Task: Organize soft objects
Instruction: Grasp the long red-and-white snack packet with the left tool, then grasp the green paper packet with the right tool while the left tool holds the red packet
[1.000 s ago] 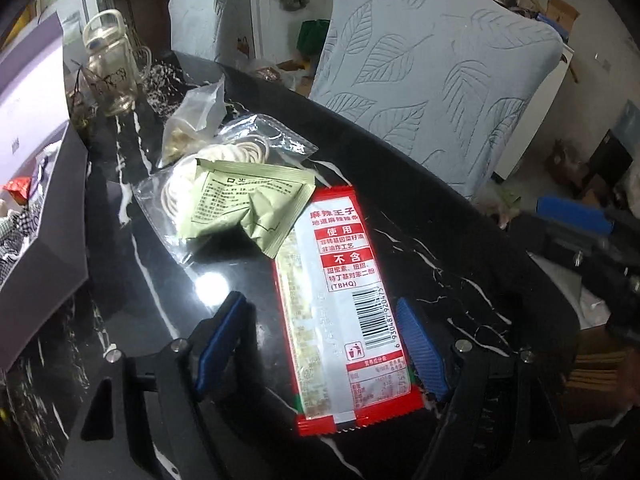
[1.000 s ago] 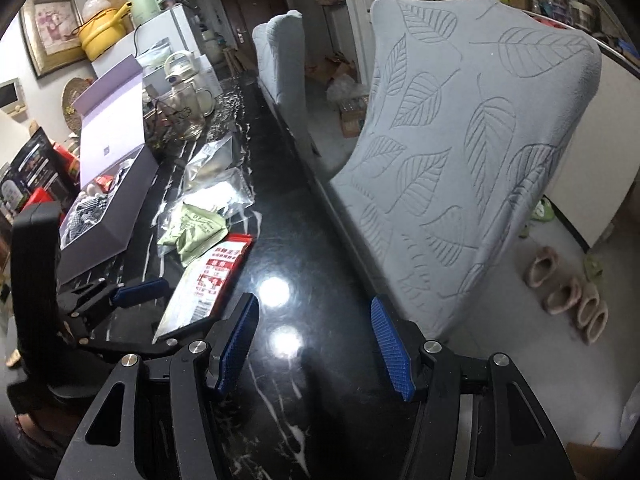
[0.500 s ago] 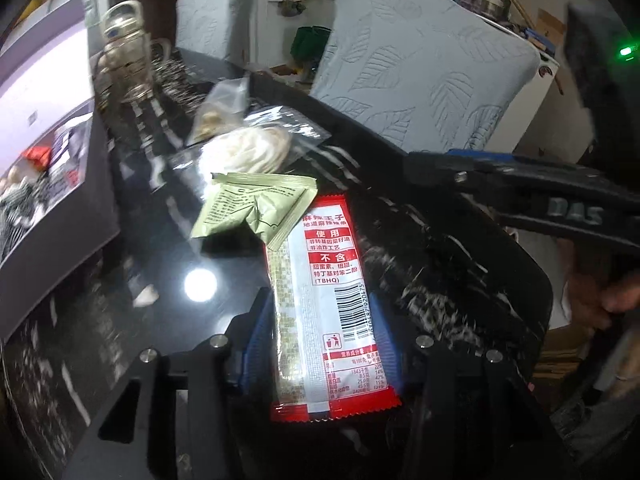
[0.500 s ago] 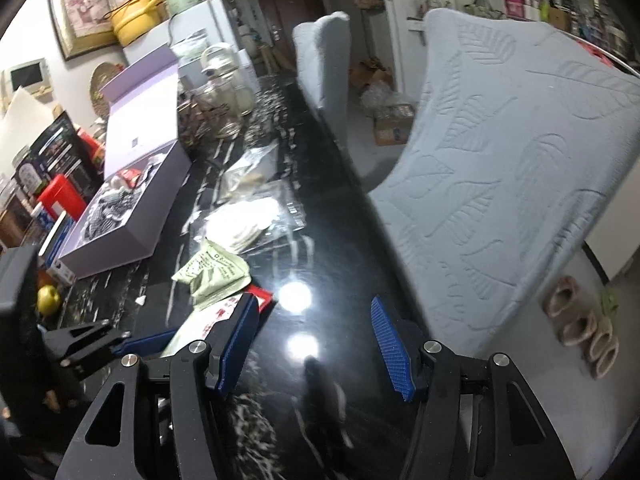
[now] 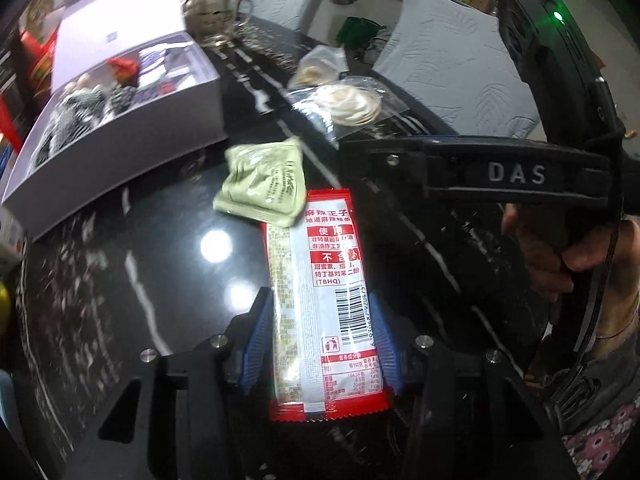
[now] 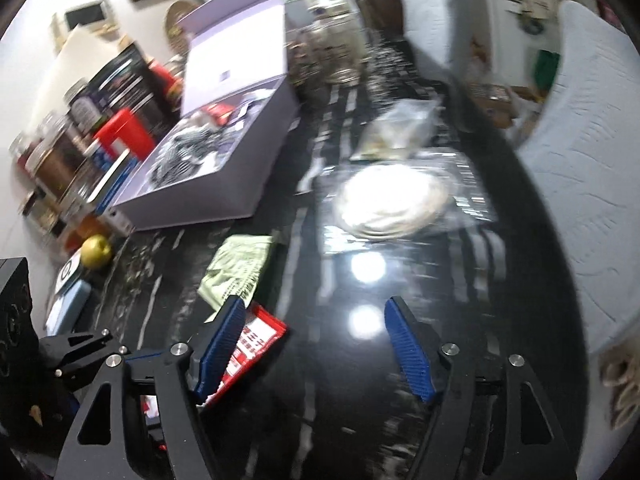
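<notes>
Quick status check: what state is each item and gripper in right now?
Left gripper: shut on the red snack packet.
Red snack packet: held at its barcode end.
Green sachet: loose, crumpled, overlapping the packet's far end.
Right gripper: jaws opening, nothing between them.
Lavender box: lid open, partly filled.
Clear bag of white discs: lying flat.

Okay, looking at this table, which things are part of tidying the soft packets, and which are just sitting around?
Part of the job:
- red snack packet, clamped in the left gripper
- green sachet
- clear bag of white rounds
- second clear bag behind it
- open lilac box
- right gripper, jaws opening, nothing between them

Just lying about:
- glass jar
- golden apple
- red tin
- chairs
</notes>
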The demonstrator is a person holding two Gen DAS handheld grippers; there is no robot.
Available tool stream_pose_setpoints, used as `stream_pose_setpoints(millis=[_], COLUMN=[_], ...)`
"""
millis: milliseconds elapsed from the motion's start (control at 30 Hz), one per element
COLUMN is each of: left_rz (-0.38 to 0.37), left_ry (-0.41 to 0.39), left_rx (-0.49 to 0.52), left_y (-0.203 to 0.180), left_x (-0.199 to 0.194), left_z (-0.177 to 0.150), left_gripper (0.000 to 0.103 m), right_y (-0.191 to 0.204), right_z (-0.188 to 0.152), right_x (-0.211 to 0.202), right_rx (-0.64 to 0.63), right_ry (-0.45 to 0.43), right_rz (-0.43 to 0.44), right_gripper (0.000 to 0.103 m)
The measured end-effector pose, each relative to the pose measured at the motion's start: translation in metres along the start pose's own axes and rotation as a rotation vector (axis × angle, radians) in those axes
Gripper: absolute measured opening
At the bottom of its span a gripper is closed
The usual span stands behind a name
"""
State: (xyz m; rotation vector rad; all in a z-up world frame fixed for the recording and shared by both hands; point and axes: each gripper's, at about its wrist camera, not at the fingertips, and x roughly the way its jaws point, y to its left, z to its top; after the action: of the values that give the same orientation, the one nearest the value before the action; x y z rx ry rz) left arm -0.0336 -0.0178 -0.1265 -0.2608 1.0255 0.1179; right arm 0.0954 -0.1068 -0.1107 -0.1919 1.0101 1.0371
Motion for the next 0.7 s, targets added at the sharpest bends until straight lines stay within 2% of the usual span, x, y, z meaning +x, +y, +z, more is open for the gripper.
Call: stream_pose_setpoints(millis=[233, 400, 500, 667, 700], left_rz=[0.028, 0.072, 0.092, 0.120, 0.123], left_ry=[-0.015, -0.037, -0.053, -0.089, -0.094], left_rx=[-0.068, -0.131, -0.173, -0.218, -0.225], left_y=[0.028, 0.058, 0.077, 0.097, 0.099], left_x=[-0.018, -0.031, -0.035, -0.039, -0.039], left_z=[-0.016, -0.026, -0.029, -0.033, -0.033], left_gripper=[0.048, 0.048, 0.048, 0.048, 0.048], right_y=[0.036, 0.053, 0.063, 0.076, 0.079], right_z=[0.006, 0.006, 0.006, 0.008, 0.009], right_x=[0.027, 0.042, 0.047, 0.055, 0.059], right_rx=[-0.039, -0.070, -0.094, -0.144, -0.157], right_ry=[0.034, 0.045, 0.045, 0.058, 0.064], right_rz=[0.020, -0.024, -0.030, -0.072, -0.092], right_gripper=[0.073, 0.073, 0.082, 0.085, 0.091])
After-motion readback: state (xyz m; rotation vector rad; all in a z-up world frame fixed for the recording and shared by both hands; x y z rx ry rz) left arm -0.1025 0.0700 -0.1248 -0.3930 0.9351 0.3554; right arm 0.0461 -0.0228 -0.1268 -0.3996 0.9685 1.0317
